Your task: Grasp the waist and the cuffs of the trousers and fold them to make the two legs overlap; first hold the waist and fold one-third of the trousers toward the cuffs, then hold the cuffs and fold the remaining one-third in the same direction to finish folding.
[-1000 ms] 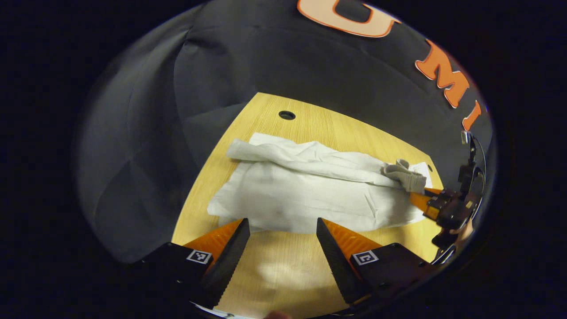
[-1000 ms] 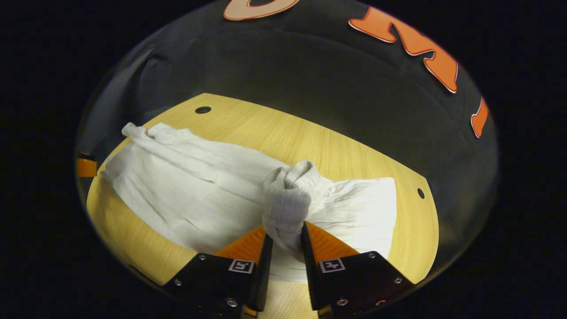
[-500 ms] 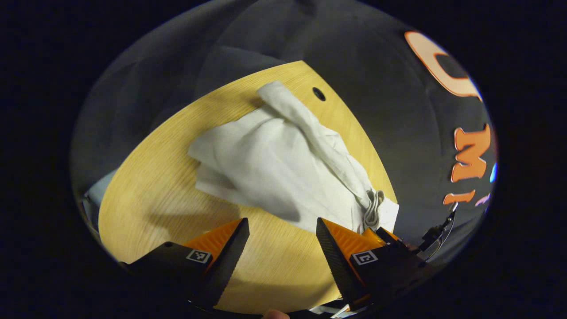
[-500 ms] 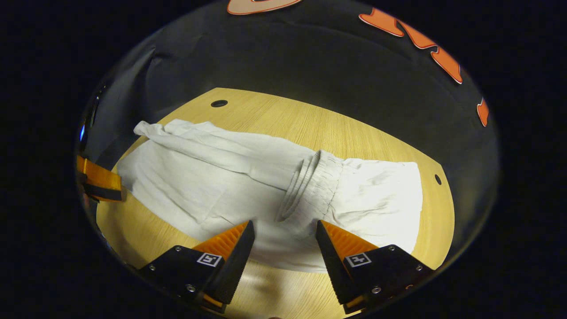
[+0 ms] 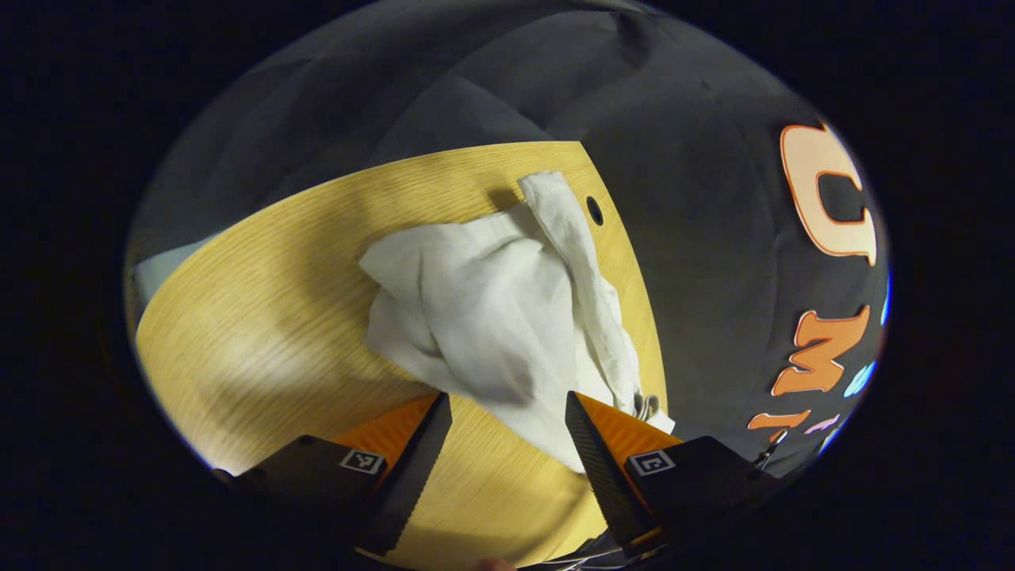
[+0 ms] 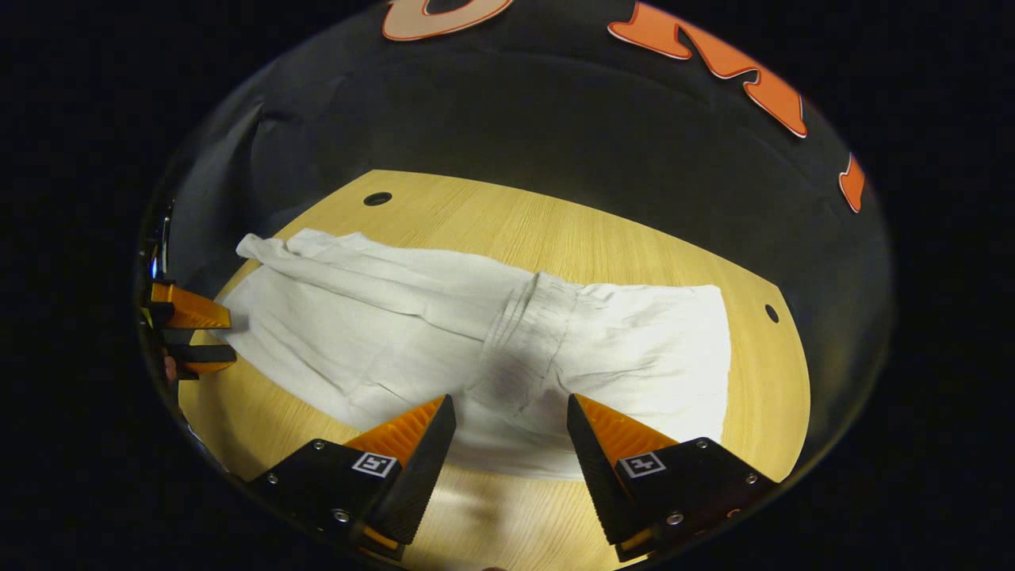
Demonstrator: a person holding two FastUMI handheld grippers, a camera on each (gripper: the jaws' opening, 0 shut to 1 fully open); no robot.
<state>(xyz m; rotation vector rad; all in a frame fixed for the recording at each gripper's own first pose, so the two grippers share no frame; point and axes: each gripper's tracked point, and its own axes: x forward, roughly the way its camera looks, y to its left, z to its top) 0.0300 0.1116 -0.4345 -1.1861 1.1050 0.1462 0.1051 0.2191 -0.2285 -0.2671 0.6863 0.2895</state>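
Here the white trousers lie on the wooden table, waistband folded over the middle; right gripper at 6 o'clock and left gripper both have fingers apart, holding nothing

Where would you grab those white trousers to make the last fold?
Probably the cuff end, coming from the table's left side, where the open left gripper waits. The waistband already lies folded across the trousers, so the cuffs are the free end.

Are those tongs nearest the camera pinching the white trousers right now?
No. In the right gripper view the right tongs stand open above the trousers, gripping nothing.
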